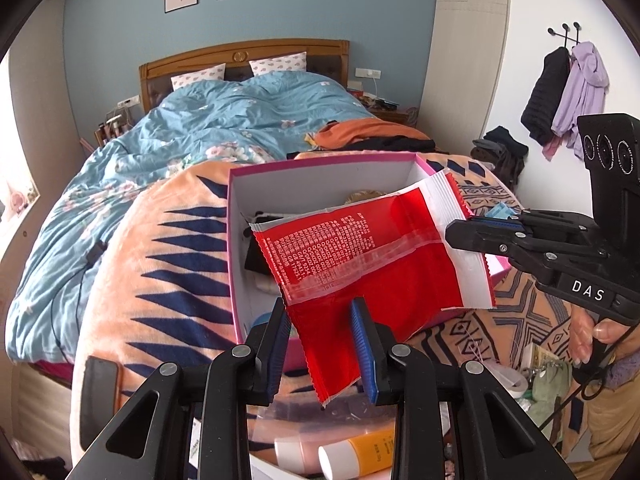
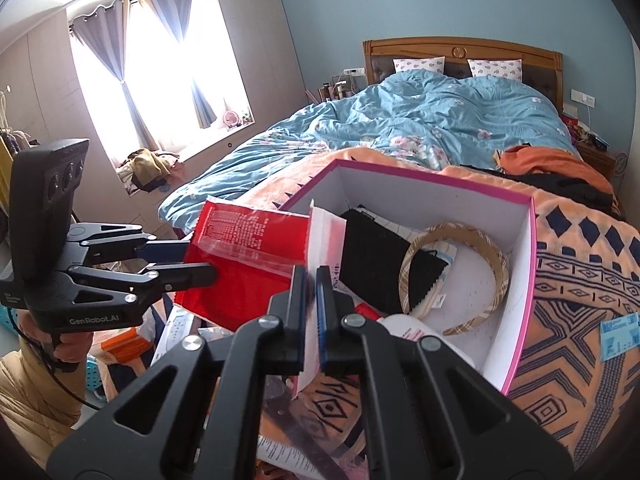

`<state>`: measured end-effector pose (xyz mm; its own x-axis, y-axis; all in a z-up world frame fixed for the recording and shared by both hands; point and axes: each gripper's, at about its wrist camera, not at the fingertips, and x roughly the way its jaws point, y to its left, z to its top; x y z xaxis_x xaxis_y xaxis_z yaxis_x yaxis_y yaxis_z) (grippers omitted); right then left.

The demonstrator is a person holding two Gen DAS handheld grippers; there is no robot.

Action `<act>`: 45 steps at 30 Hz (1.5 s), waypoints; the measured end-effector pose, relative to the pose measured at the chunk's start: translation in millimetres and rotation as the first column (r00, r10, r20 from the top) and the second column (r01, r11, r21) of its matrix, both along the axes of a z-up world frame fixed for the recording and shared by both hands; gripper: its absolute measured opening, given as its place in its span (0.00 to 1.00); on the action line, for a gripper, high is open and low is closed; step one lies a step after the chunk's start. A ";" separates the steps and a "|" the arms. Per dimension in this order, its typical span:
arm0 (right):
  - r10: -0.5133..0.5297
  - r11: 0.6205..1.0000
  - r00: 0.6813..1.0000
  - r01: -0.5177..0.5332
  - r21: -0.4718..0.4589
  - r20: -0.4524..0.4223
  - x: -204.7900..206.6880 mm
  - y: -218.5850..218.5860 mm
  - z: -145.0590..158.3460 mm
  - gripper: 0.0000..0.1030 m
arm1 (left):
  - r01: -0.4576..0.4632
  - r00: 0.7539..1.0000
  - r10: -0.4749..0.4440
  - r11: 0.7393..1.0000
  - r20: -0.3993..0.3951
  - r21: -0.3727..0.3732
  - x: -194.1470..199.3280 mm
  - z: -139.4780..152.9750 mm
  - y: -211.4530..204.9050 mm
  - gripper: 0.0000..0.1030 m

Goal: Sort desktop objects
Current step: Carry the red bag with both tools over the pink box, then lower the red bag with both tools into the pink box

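A red snack packet (image 1: 360, 248) with white printing and a white sealed end hangs in the air over the near edge of a white box with a pink rim (image 1: 304, 184). My left gripper (image 1: 320, 308) is shut on the packet's red end, blue pads on either side. My right gripper (image 1: 460, 230) comes in from the right, shut on the white end. In the right wrist view, the right gripper (image 2: 311, 276) pinches that white edge, and the left gripper (image 2: 200, 258) holds the packet (image 2: 248, 248) at the left. The box (image 2: 440, 200) holds a plaid headband (image 2: 460, 236) and black cloth (image 2: 376, 256).
The box sits on an orange patterned blanket (image 1: 160, 260) at the foot of a bed with a blue quilt (image 1: 224, 120). Cosmetic tubes (image 1: 360, 456) lie below my left gripper, and a dark phone (image 1: 100, 376) lies at the left. A blue ticket (image 2: 620, 336) lies right of the box.
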<state>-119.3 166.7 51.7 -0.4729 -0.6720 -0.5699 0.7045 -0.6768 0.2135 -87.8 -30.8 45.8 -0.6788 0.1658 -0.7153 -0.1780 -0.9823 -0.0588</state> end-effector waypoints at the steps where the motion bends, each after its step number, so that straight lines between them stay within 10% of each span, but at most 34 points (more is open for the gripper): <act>1: 0.000 1.000 1.000 0.000 0.000 -0.002 -0.9 -0.8 1.0 0.05 | 0.000 1.000 0.000 1.000 -0.003 0.001 -1.7 1.0 -0.7 0.30; 45: -0.050 0.999 0.996 0.050 0.007 0.075 -76.6 -22.7 -8.7 0.05 | -0.043 0.997 0.045 0.999 0.056 -0.028 -82.3 -17.7 -12.9 0.29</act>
